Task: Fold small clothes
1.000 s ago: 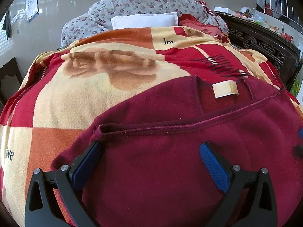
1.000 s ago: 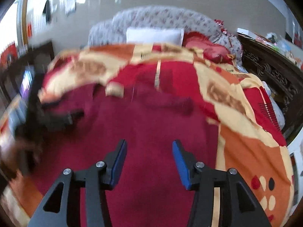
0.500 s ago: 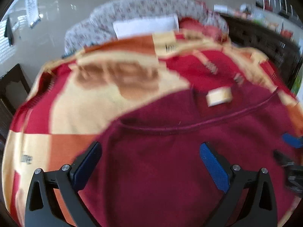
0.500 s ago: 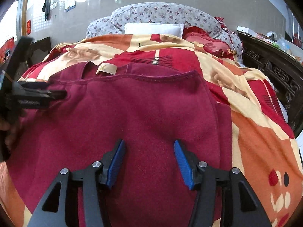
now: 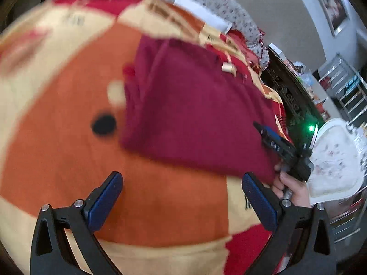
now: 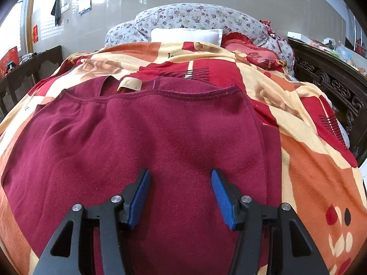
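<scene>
A maroon fleece garment (image 6: pixel 160 137) lies flat on the patterned blanket, its neckline and beige label (image 6: pixel 130 83) at the far edge. My right gripper (image 6: pixel 180 174) stands open just over the garment's near middle, with only cloth below its blue pads. In the blurred, tilted left wrist view, the garment (image 5: pixel 195 105) lies ahead and to the right. My left gripper (image 5: pixel 181 178) is open over the bare orange patch of blanket (image 5: pixel 57 137), off the garment's edge. The right gripper (image 5: pixel 269 131) shows there at the garment's right side, held by a hand (image 5: pixel 296 190).
The red, orange and cream blanket (image 6: pixel 309 160) covers the whole bed. A white pillow (image 6: pixel 185 35) and floral cushions lie at the head. A dark carved wooden bed frame (image 6: pixel 332 84) runs along the right, and dark furniture stands at the left.
My left gripper has swung off the garment and rolled, and now sits over the orange blanket beside it. It is gone from the right wrist view. The right gripper has barely moved.
</scene>
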Tool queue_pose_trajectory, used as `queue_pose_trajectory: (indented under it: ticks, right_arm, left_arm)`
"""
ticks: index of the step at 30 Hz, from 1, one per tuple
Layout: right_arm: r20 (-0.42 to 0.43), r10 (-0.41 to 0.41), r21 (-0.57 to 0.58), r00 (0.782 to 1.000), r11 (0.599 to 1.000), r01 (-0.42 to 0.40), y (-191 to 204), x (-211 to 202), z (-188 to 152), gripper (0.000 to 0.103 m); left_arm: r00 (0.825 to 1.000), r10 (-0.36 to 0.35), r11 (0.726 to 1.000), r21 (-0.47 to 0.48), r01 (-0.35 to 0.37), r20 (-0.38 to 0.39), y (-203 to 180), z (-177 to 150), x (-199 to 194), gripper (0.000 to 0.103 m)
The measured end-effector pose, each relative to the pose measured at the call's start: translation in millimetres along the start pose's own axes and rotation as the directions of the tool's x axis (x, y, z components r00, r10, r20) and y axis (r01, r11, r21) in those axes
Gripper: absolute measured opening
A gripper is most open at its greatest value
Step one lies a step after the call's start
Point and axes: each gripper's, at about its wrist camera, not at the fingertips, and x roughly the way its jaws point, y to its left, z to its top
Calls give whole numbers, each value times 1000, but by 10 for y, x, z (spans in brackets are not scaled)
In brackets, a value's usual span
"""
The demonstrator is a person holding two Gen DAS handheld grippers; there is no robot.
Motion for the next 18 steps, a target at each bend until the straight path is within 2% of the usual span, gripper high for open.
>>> queue_pose_trajectory:
  ticks: [1, 4, 8, 13, 15, 18]
  right_arm:
    - [0, 0, 0, 1000, 1000, 0, 7, -1, -1, 60]
    - [1, -5, -4, 1000, 1000, 5, 10, -1, 3, 60]
    - [1, -3, -2, 1000, 1000, 3, 10, 0, 2, 60]
    - [2, 4, 2, 1000, 1000, -4, 13, -8, -2, 60]
    - [2, 8, 6, 1000, 1000, -8, 8, -5, -2, 60]
    - [2, 15, 10, 1000, 1000, -15, -2, 0, -3, 61]
  left_arm:
    - [999, -31, 999, -24, 31, -11, 31, -18, 61, 103]
    - [996, -80, 996, -42, 82, 38, 59, 12, 100, 103]
    - [979, -184, 976, -100, 192, 84, 208, 206, 181, 103]
    - [938, -297, 905, -261, 336, 178, 465, 387, 143, 103]
    - [933, -306, 899, -263, 349, 192, 445, 396, 145, 103]
    - [921, -332, 904, -210, 372, 202, 330, 328, 112, 103]
